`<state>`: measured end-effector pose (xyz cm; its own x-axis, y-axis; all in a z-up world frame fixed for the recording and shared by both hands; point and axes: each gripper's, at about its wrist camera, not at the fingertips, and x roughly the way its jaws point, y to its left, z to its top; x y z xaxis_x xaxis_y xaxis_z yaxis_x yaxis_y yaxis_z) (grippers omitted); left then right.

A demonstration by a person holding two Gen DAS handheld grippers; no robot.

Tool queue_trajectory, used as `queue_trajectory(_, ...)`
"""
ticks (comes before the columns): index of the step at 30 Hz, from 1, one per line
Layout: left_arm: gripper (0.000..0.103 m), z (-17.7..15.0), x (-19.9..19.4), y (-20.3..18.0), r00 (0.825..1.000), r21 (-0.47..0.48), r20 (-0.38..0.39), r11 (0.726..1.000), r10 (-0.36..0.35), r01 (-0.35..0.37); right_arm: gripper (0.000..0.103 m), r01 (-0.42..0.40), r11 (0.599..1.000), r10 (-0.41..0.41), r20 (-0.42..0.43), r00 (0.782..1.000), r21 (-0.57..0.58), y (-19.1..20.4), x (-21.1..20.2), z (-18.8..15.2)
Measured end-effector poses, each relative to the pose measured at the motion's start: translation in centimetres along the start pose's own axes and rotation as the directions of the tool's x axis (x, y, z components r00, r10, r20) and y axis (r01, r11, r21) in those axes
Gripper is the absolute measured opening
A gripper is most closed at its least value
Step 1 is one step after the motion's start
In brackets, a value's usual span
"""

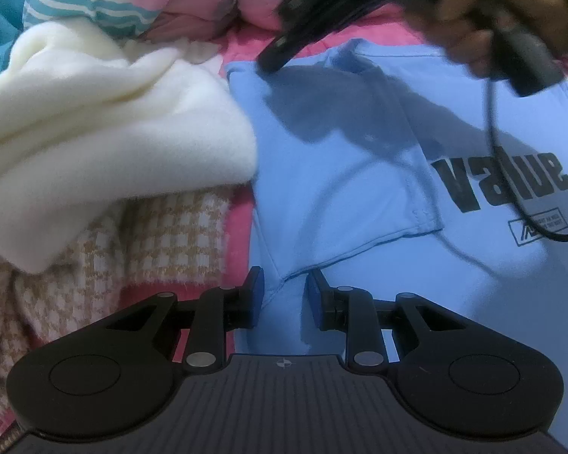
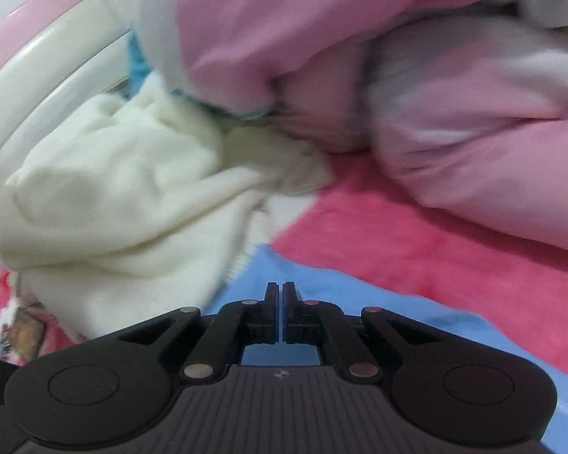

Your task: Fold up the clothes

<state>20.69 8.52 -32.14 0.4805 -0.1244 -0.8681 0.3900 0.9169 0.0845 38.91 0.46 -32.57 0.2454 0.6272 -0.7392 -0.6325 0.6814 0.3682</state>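
A light blue T-shirt [image 1: 359,174] with black "value" print lies flat on a pink blanket [image 1: 238,223], one sleeve folded in over the body. My left gripper [image 1: 282,287] is open, its jaws on either side of the folded sleeve's hem corner. My right gripper [image 1: 269,61] appears in the left wrist view above the shirt's far corner, held by a hand. In the right wrist view the right gripper [image 2: 280,295] is shut just above the blue shirt's edge [image 2: 359,295]; no cloth shows between the jaws.
A cream fleece garment [image 1: 106,132] and a tan checked knit [image 1: 94,265] lie left of the shirt. Pink and white bedding [image 2: 454,113] is piled at the back. A white and pink bed rail [image 2: 38,64] runs along the far left. A cable [image 1: 490,121] hangs over the shirt.
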Motion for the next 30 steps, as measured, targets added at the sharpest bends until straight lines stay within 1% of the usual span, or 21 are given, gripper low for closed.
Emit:
queue_trajectory(1, 0.026, -0.1, -0.1, 0.0, 1.000, -0.001, 0.003, 1.000, 0.002, -0.002, 0.000, -0.014, 1.000, 0.014, -0.011, 1.000, 0.003, 0.0, 0.9, 0.2)
queue_trajectory(2, 0.026, -0.2, -0.1, 0.0, 1.000, -0.001, 0.007, 1.000, 0.004, -0.004, 0.000, -0.010, 1.000, 0.010, -0.020, 1.000, 0.013, -0.3, 1.7, 0.3)
queue_trajectory(4, 0.026, -0.2, 0.0, 0.0, 1.000, 0.000, 0.012, 1.000, 0.008, -0.008, 0.000, 0.054, 0.997, -0.052, -0.030, 0.998, 0.048, -1.4, 3.1, 0.7)
queue_trajectory(7, 0.026, -0.2, 0.0, 0.1, 1.000, -0.006, 0.016, 1.000, 0.010, -0.010, 0.000, 0.058, 0.995, -0.059, 0.015, 0.998, 0.079, -1.6, 2.0, 1.6)
queue_trajectory(9, 0.026, -0.3, 0.0, 0.1, 1.000, -0.014, 0.018, 1.000, 0.009, -0.009, 0.001, 0.030, 0.997, -0.033, 0.036, 0.999, 0.072, -1.0, 0.8, 1.9)
queue_trajectory(13, 0.026, -0.3, 0.1, 0.1, 1.000, -0.011, 0.026, 1.000, 0.011, -0.011, 0.001, -0.045, 0.997, 0.047, -0.029, 0.998, 0.064, -0.4, 1.6, 1.5)
queue_trajectory(14, 0.026, -0.3, 0.0, 0.1, 1.000, -0.011, 0.028, 1.000, 0.011, -0.011, 0.001, -0.020, 0.998, 0.023, -0.047, 0.999, 0.054, -0.3, 2.3, 1.3)
queue_trajectory(15, 0.026, -0.4, 0.0, 0.1, 0.999, -0.009, 0.030, 1.000, 0.011, -0.011, 0.001, 0.034, 0.998, -0.031, -0.058, 0.998, 0.051, -0.4, 3.0, 1.2)
queue_trajectory(16, 0.026, -0.4, 0.0, 0.1, 0.999, -0.005, 0.031, 1.000, 0.011, -0.011, 0.000, 0.069, 0.994, -0.065, -0.050, 0.997, 0.083, -0.9, 3.1, 1.2)
queue_trajectory(17, 0.026, -0.4, 0.0, 0.1, 0.999, -0.001, 0.033, 1.000, 0.010, -0.010, 0.001, 0.080, 0.986, -0.078, -0.017, 0.997, 0.146, -1.7, 2.5, 1.3)
queue_trajectory(18, 0.026, -0.4, 0.0, 0.1, 0.999, 0.002, 0.036, 1.000, 0.008, -0.008, 0.001, 0.088, 0.978, -0.096, 0.033, 0.995, 0.191, -2.4, 0.9, 1.3)
queue_trajectory(20, 0.026, -0.6, 0.0, 0.2, 0.999, 0.005, 0.044, 1.000, 0.002, -0.002, 0.002, 0.107, 0.961, -0.145, 0.135, 0.980, 0.253, -3.5, -2.8, 1.2)
queue_trajectory(21, 0.026, -0.6, 0.0, 0.3, 0.999, 0.005, 0.047, 1.000, -0.001, 0.001, 0.002, 0.104, 0.958, -0.147, 0.146, 0.978, 0.266, -3.9, -4.1, 0.9)
queue_trajectory(24, 0.026, -0.7, 0.0, 0.5, 0.998, 0.004, 0.054, 1.000, -0.008, 0.007, 0.002, 0.079, 0.958, -0.117, 0.124, 0.985, 0.277, -5.0, -7.5, -0.2)
queue_trajectory(25, 0.026, -0.7, 0.0, 0.4, 0.998, 0.007, 0.058, 1.000, -0.007, 0.006, 0.002, 0.076, 0.962, -0.105, 0.099, 0.989, 0.261, -5.1, -7.8, -0.7)
queue_trajectory(28, 0.026, -0.9, 0.0, 0.3, 0.998, 0.020, 0.069, 1.000, -0.003, 0.002, 0.002, 0.070, 0.975, -0.070, -0.006, 0.998, 0.213, -5.0, -6.8, -2.2)
queue_trajectory(29, 0.026, -0.9, 0.1, 0.3, 0.997, 0.025, 0.071, 1.000, -0.002, 0.000, 0.002, 0.080, 0.973, -0.075, -0.032, 0.997, 0.217, -5.1, -6.0, -2.8)
queue_trajectory(30, 0.026, -0.9, 0.1, 0.3, 0.997, 0.030, 0.072, 1.000, -0.001, -0.001, 0.002, 0.129, 0.966, -0.121, -0.050, 0.991, 0.222, -5.3, -5.2, -3.4)
